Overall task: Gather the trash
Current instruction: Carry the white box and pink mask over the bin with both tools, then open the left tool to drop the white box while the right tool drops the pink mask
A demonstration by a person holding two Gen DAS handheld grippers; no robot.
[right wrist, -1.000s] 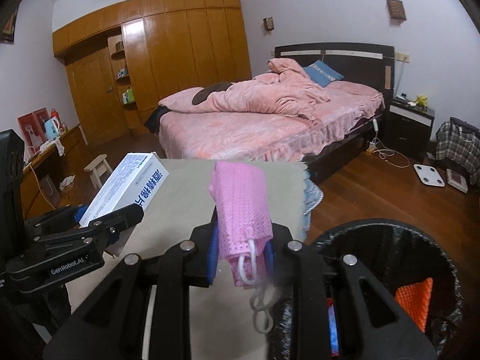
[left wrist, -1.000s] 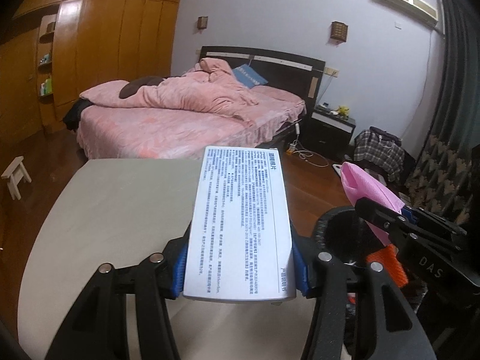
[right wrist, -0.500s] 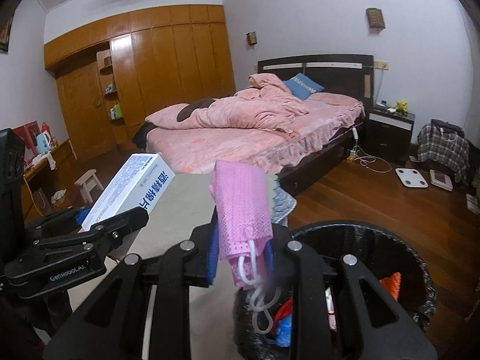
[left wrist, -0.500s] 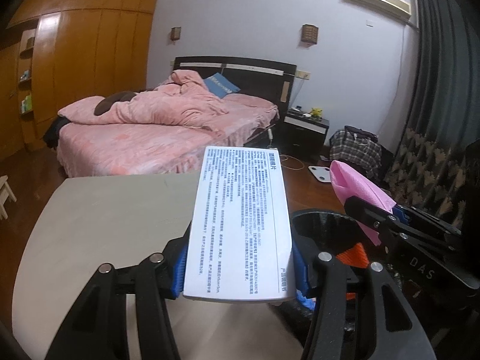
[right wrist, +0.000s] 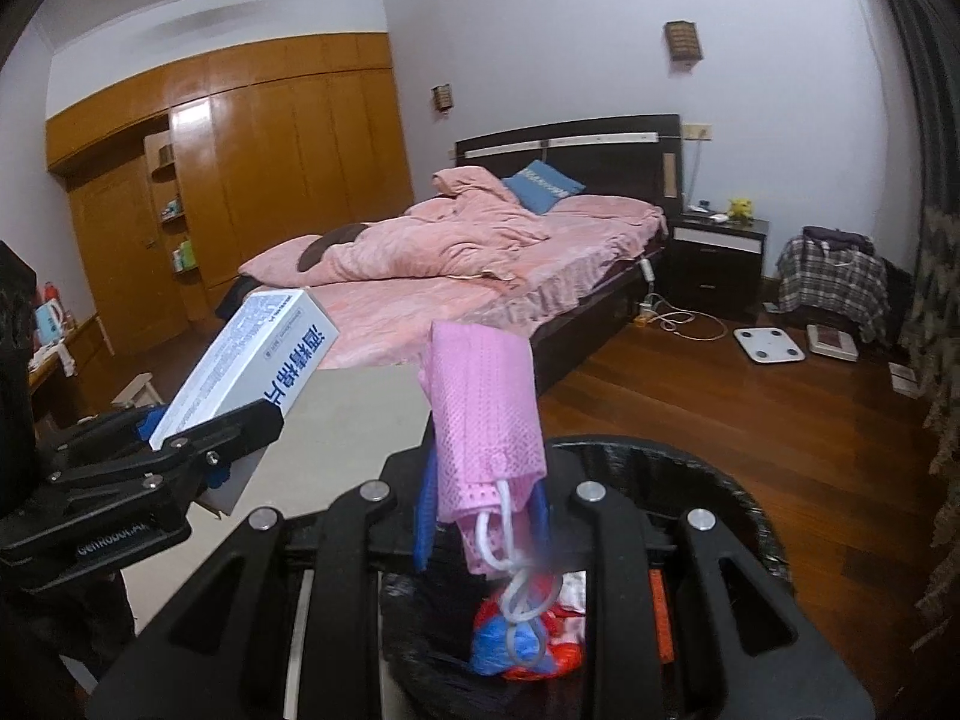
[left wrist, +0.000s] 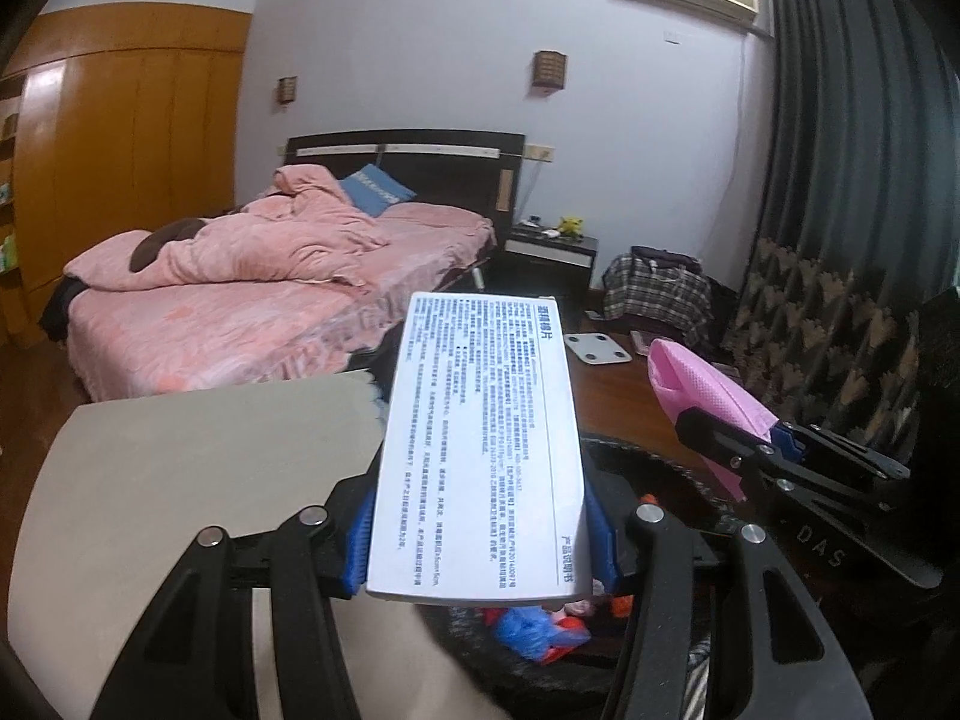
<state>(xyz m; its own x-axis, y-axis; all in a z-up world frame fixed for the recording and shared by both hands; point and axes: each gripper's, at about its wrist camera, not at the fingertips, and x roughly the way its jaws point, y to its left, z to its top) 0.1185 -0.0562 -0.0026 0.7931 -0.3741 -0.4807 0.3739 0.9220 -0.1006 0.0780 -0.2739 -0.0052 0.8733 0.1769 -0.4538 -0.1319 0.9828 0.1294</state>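
Observation:
My left gripper (left wrist: 480, 534) is shut on a white printed carton (left wrist: 480, 450), held flat above the near rim of the black-lined trash bin (left wrist: 672, 462). In the right wrist view the same carton (right wrist: 252, 360) shows at the left in the left gripper (right wrist: 234, 450). My right gripper (right wrist: 483, 504) is shut on a folded pink face mask (right wrist: 486, 408) whose white ear loops dangle over the bin (right wrist: 738, 498). The mask (left wrist: 708, 396) also shows at the right of the left wrist view. Red, blue and orange rubbish (right wrist: 528, 642) lies inside the bin.
A beige table (left wrist: 198, 450) lies to the left of the bin. Behind it stand a bed with pink covers (right wrist: 456, 264), a dark nightstand (right wrist: 720, 258), a wooden wardrobe (right wrist: 270, 180), a plaid bag (right wrist: 834, 282) and a white scale (right wrist: 768, 345) on the wood floor.
Both grippers have swung to the right, off the table and over the bin, which now fills the lower part of both views. Each keeps its hold.

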